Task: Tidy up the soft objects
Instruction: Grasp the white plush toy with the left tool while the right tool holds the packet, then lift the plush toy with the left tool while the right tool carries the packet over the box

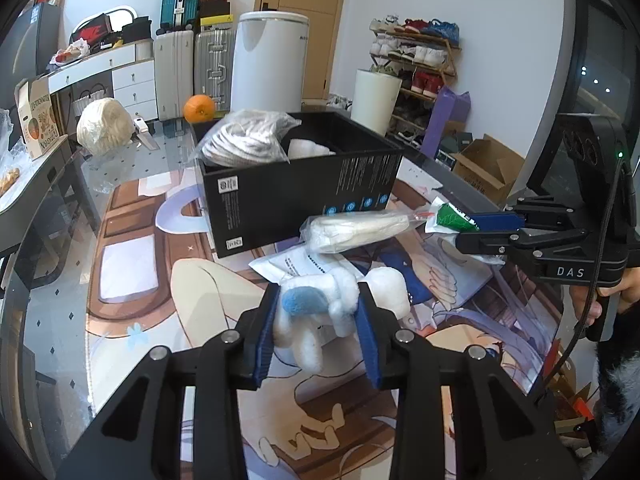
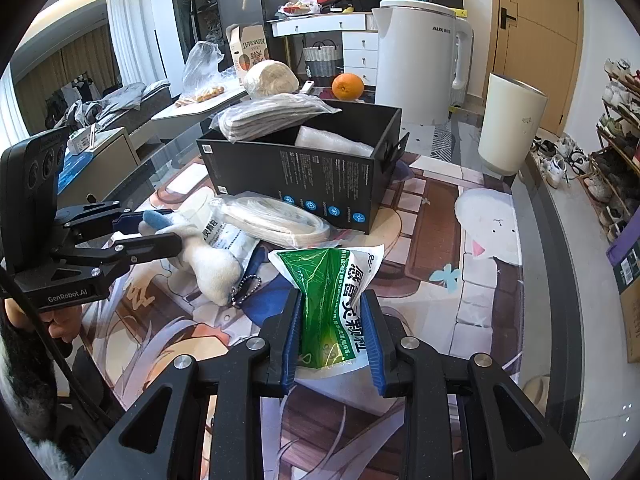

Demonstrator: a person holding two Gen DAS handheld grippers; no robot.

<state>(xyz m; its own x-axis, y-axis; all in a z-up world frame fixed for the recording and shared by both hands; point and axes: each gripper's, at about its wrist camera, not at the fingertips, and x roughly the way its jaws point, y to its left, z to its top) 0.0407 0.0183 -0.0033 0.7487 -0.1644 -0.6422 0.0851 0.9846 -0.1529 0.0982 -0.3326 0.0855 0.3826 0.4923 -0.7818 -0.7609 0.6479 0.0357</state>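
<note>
Nearest the left wrist camera, at the bottom centre of the frame, the left gripper (image 1: 318, 312) has its blue-padded jaws pinching a white plush toy (image 1: 332, 312) with a blue ear; the toy sits low over the printed table mat (image 1: 132, 280). Seen from the right wrist camera, the same gripper (image 2: 160, 228) enters from the left edge, and the plush (image 2: 208, 256) trails a small ball chain (image 2: 244, 288) onto the mat.

At the bottom centre of the right wrist view, the right gripper (image 2: 334, 328) has its jaws pressed against a green and white packet (image 2: 332, 300) printed with Chinese characters. In the left wrist view this gripper (image 1: 476, 228) reaches in from the right edge, holding the packet (image 1: 448, 216) just above the table.

Between the two grippers lies a clear bag of cream-coloured cloth (image 2: 272, 220), resting against a flat white printed pouch (image 2: 228, 236).

Behind them, in the middle of both frames, stands an open black box (image 1: 304, 192). A clear bag of grey and white fabric (image 1: 248, 136) rests tilted on its left rim, and something white (image 1: 308, 148) lies inside.

Further back on the table sit an orange (image 1: 199, 108), a white kettle (image 2: 420, 56) and a cream cylinder (image 2: 512, 124).
</note>
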